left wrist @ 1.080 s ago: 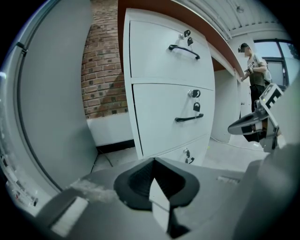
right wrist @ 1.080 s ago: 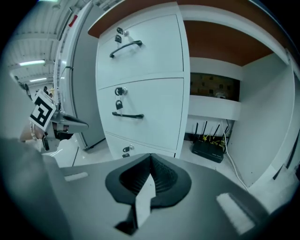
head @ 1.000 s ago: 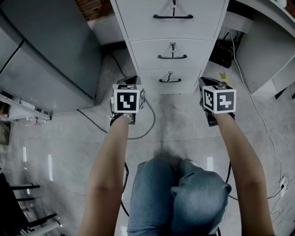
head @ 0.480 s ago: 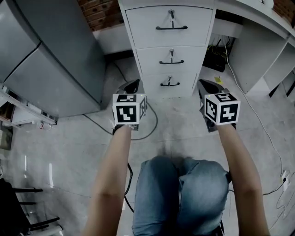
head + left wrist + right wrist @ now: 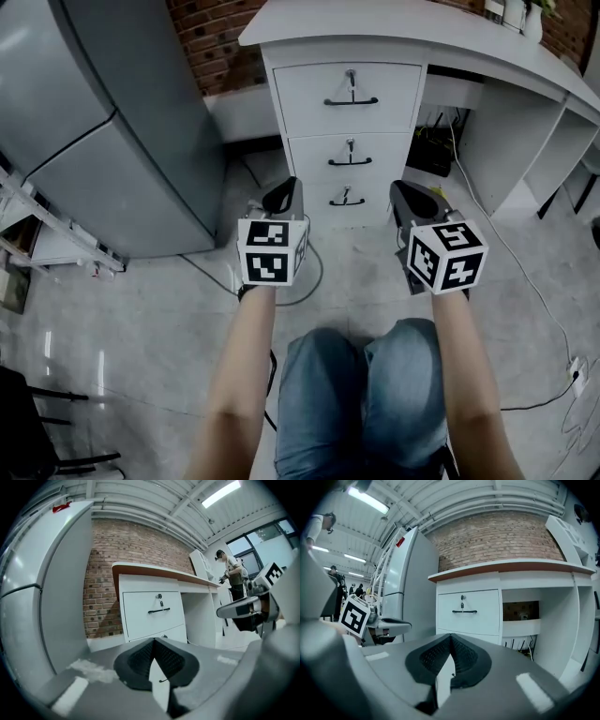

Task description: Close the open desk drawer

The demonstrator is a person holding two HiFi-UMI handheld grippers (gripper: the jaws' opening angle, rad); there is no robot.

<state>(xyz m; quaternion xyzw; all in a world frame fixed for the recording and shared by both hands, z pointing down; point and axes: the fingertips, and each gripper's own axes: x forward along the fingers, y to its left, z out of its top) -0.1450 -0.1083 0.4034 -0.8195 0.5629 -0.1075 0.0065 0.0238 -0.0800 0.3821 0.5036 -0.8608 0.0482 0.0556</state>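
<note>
A white desk (image 5: 375, 28) carries a stack of three drawers, and all three fronts sit flush. The top drawer (image 5: 349, 94) has a black handle and a key; the middle drawer (image 5: 349, 155) and bottom drawer (image 5: 346, 197) lie below it. My left gripper (image 5: 286, 187) and right gripper (image 5: 403, 192) hover side by side in front of the stack, apart from it, both shut and empty. In the left gripper view the shut left gripper (image 5: 153, 641) points at the top drawer (image 5: 152, 613). The right gripper (image 5: 451, 637) likewise faces the top drawer (image 5: 468, 611).
A tall grey cabinet (image 5: 94, 122) stands at the left before a brick wall (image 5: 211, 37). Cables (image 5: 309, 272) trail over the floor. The desk's open bay (image 5: 441, 141) holds more wiring. The person's knees (image 5: 375, 394) are below. Another person (image 5: 229, 569) stands far off.
Both grippers have risen and now point more level at the drawers. The head view has tilted up, bringing the desk top into sight. Jaws stayed shut.
</note>
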